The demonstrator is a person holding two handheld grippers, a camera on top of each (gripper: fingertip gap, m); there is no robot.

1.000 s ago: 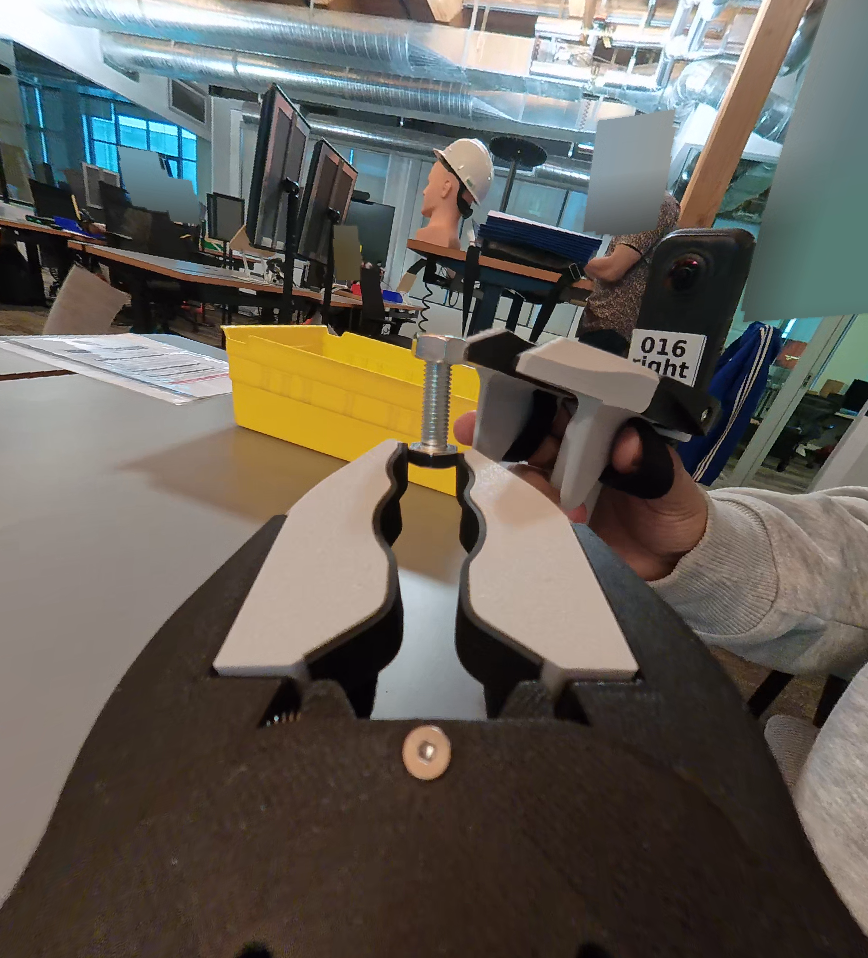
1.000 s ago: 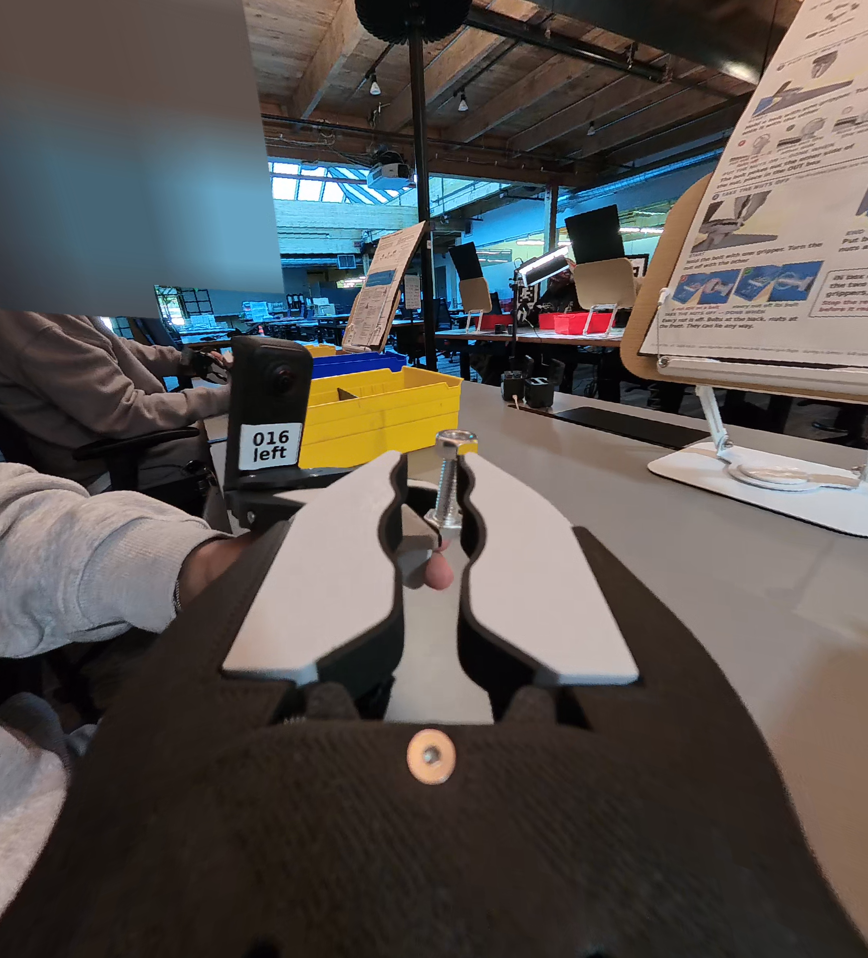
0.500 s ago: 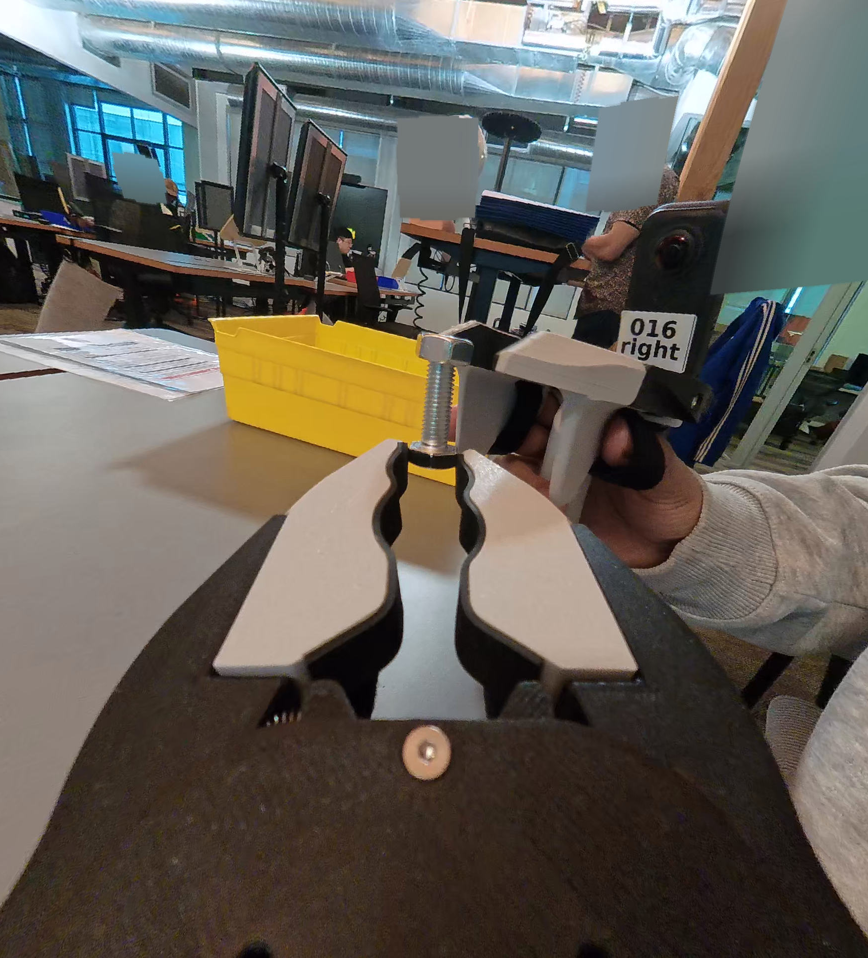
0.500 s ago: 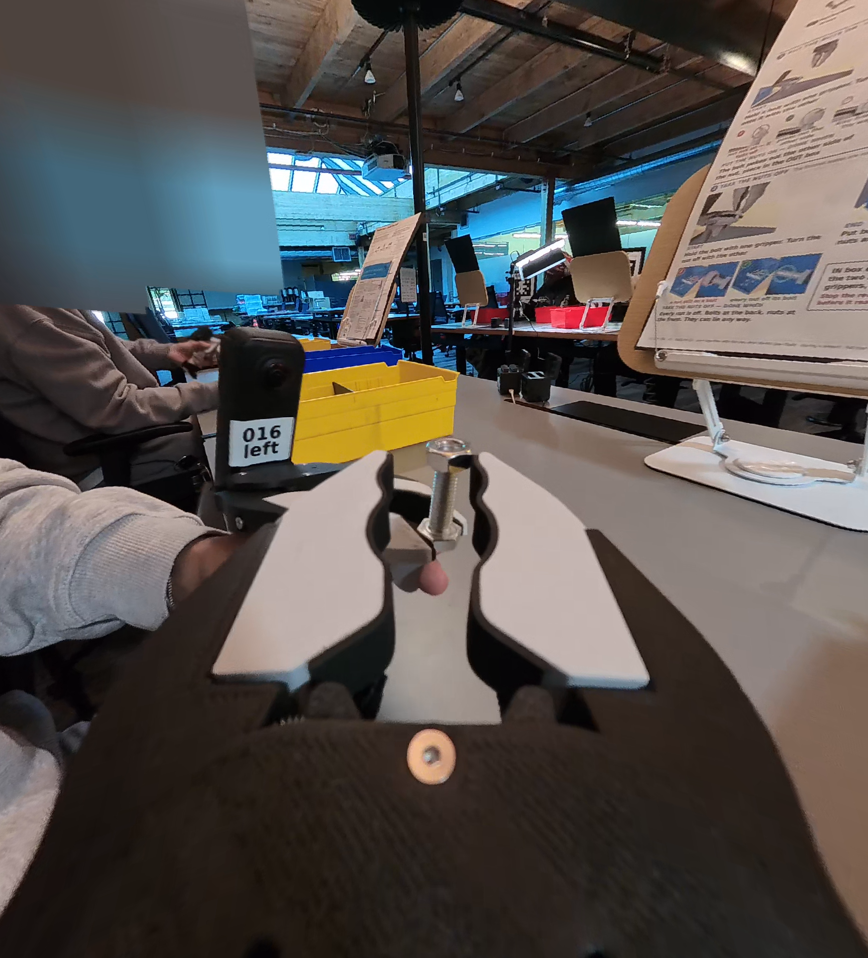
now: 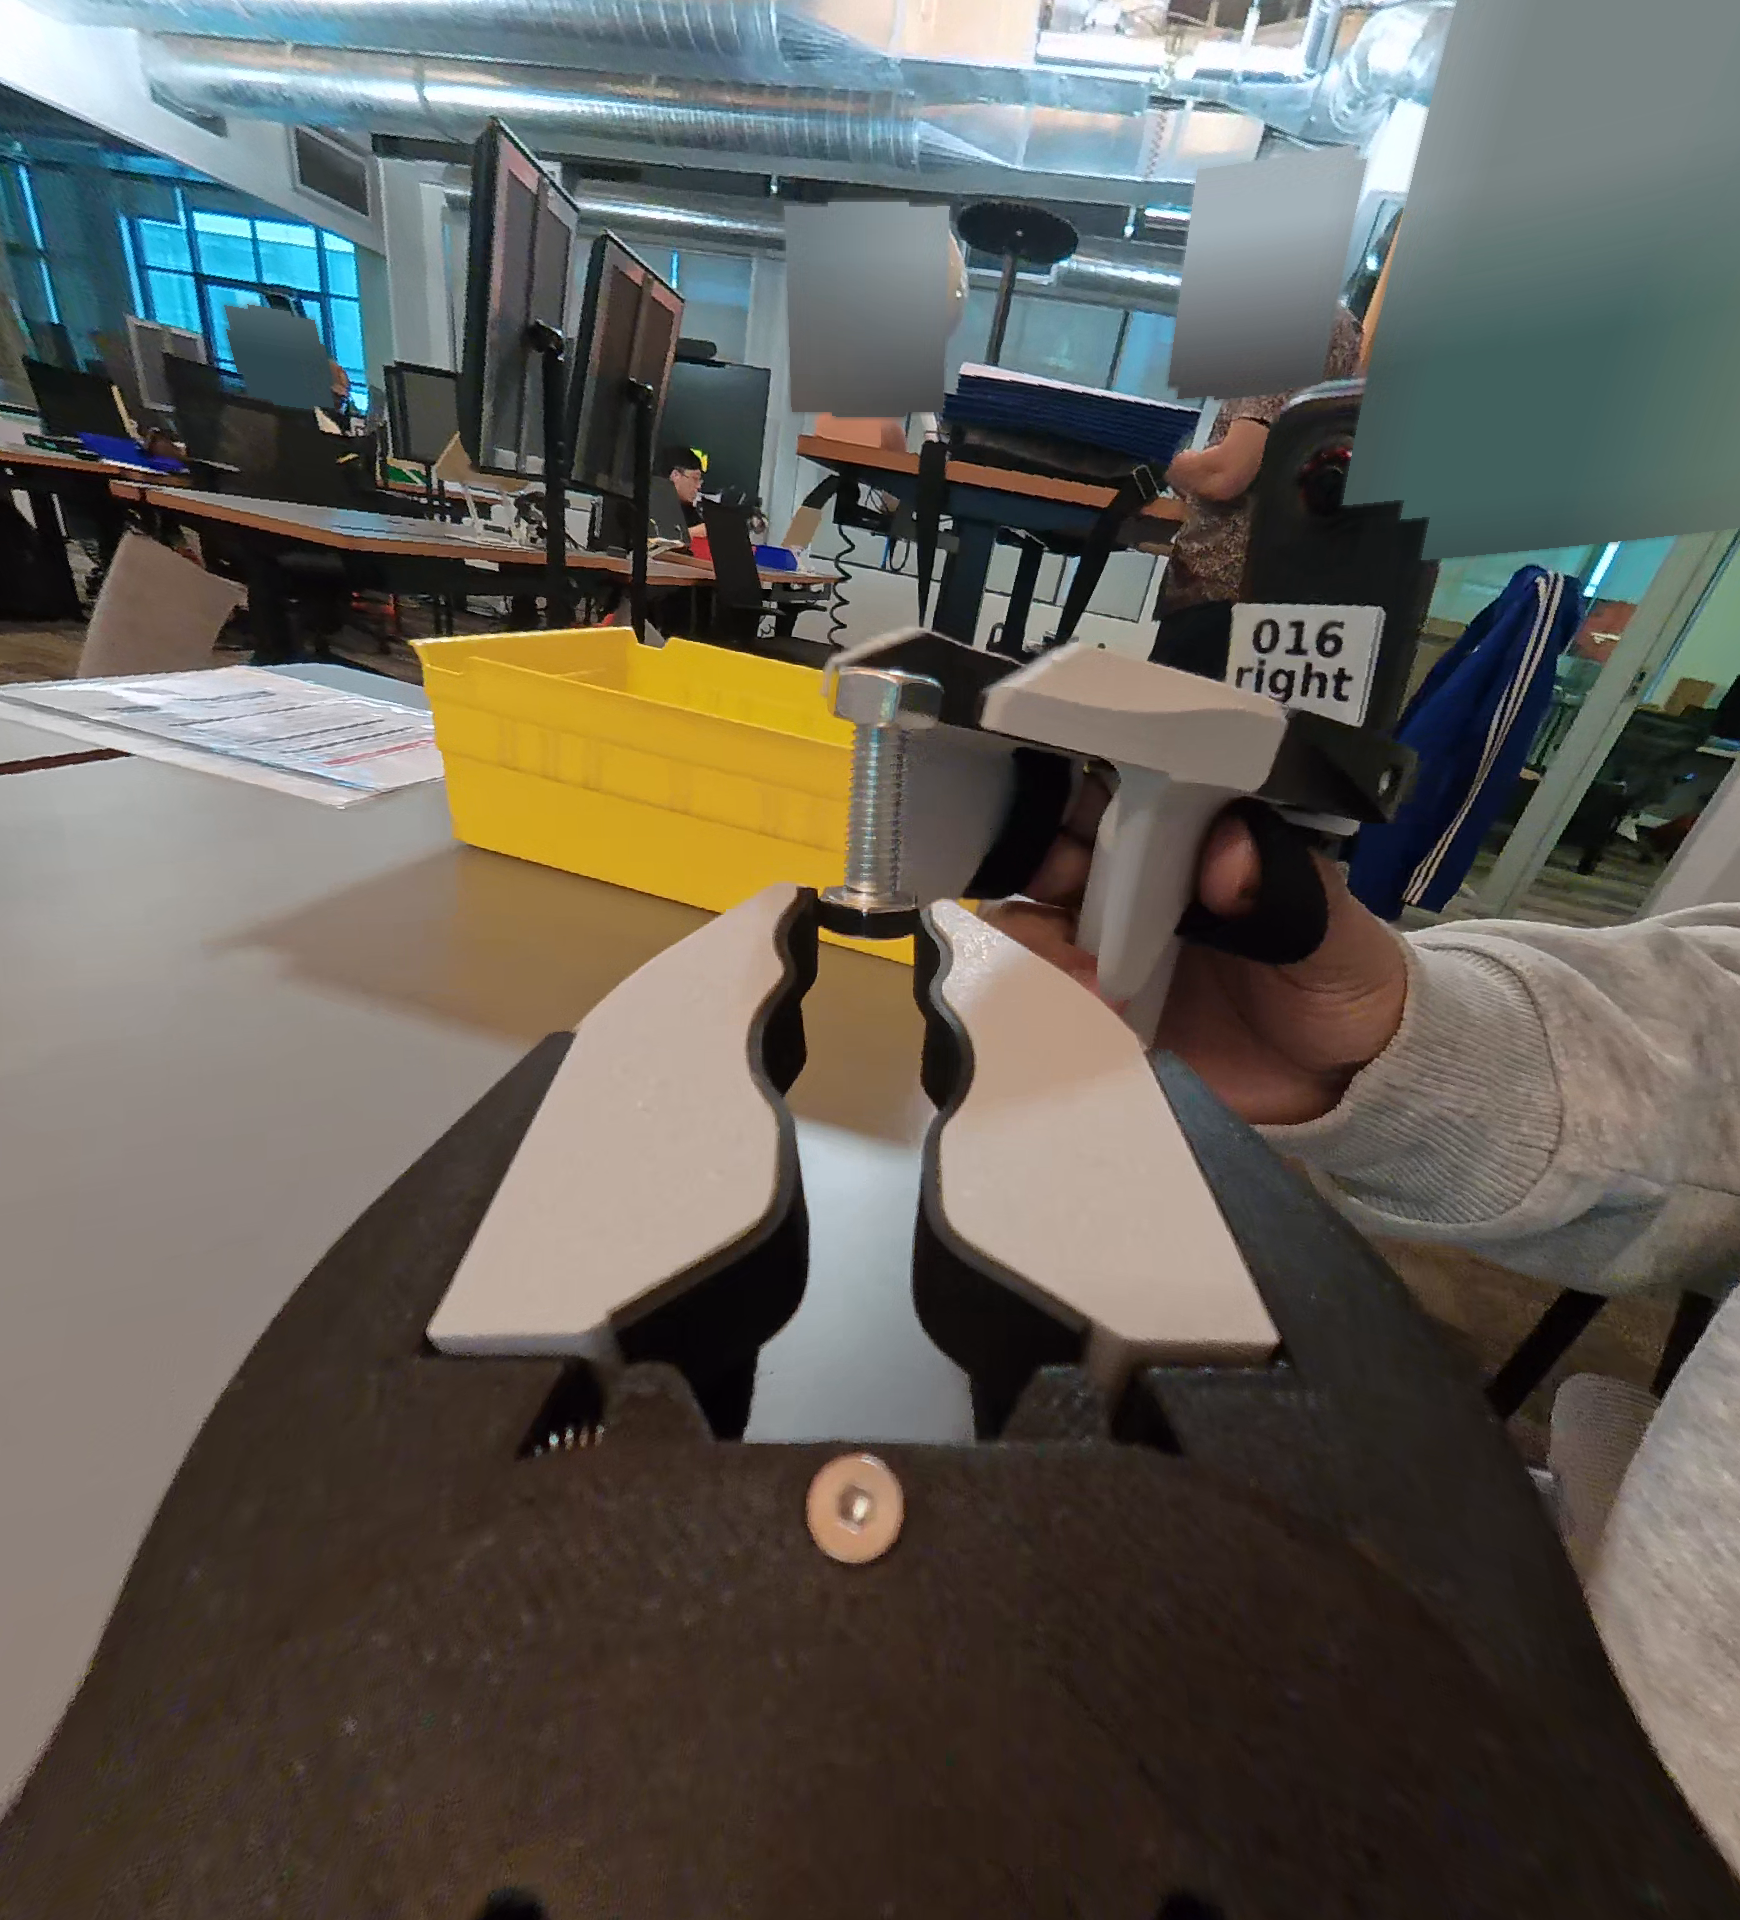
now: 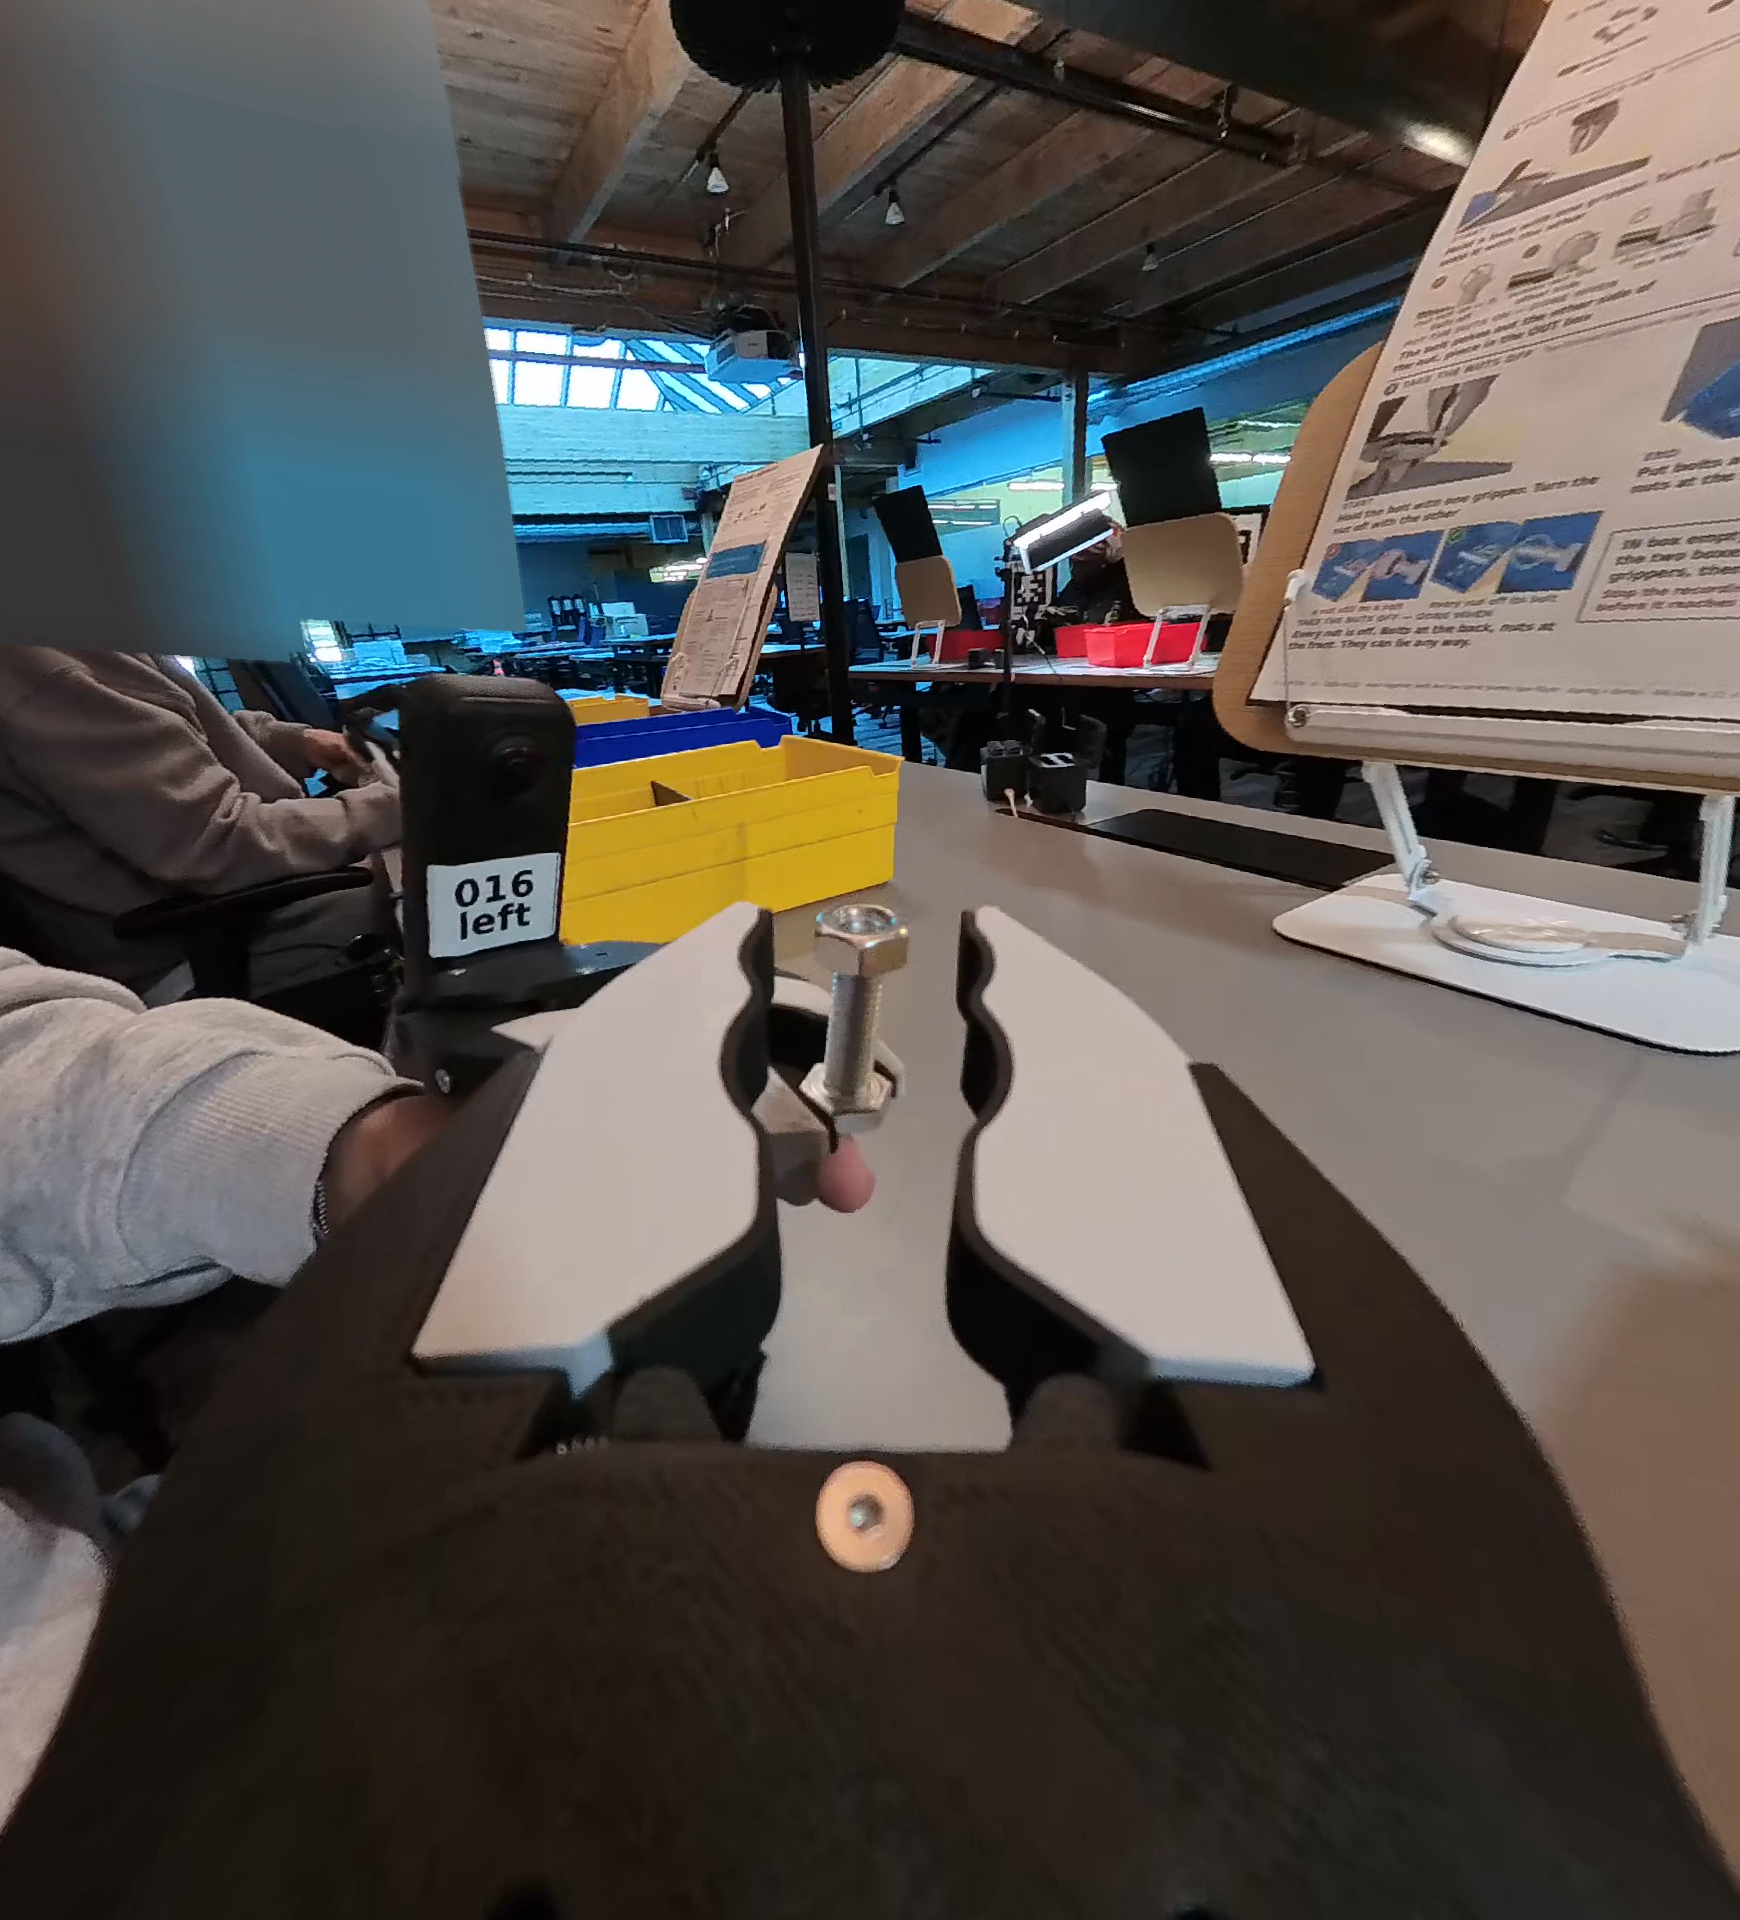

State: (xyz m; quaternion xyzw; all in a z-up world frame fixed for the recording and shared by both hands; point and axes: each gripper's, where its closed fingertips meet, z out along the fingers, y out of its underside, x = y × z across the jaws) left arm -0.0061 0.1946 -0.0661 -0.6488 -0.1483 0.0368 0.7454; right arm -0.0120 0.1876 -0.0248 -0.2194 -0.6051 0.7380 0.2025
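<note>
Upright, bolt [image 5: 876, 800] head-up, nut [image 5: 864, 918] below.

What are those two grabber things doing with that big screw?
A person holds a gripper in each hand over a grey table. The left gripper is shut on the nut at the bottom of an upright bolt. The right gripper is open, its fingers on either side of the bolt's head without touching it. A yellow bin sits on the table behind.

Open-plan office/lab w/ workshop feel: exposed silver ceiling ducts [image 5: 533, 94], timber-beam ceiling [image 6: 1001, 135], long desk rows w/ dual black monitors [image 5: 565, 322], yellow plastic parts bins [image 6: 731, 831].
</note>
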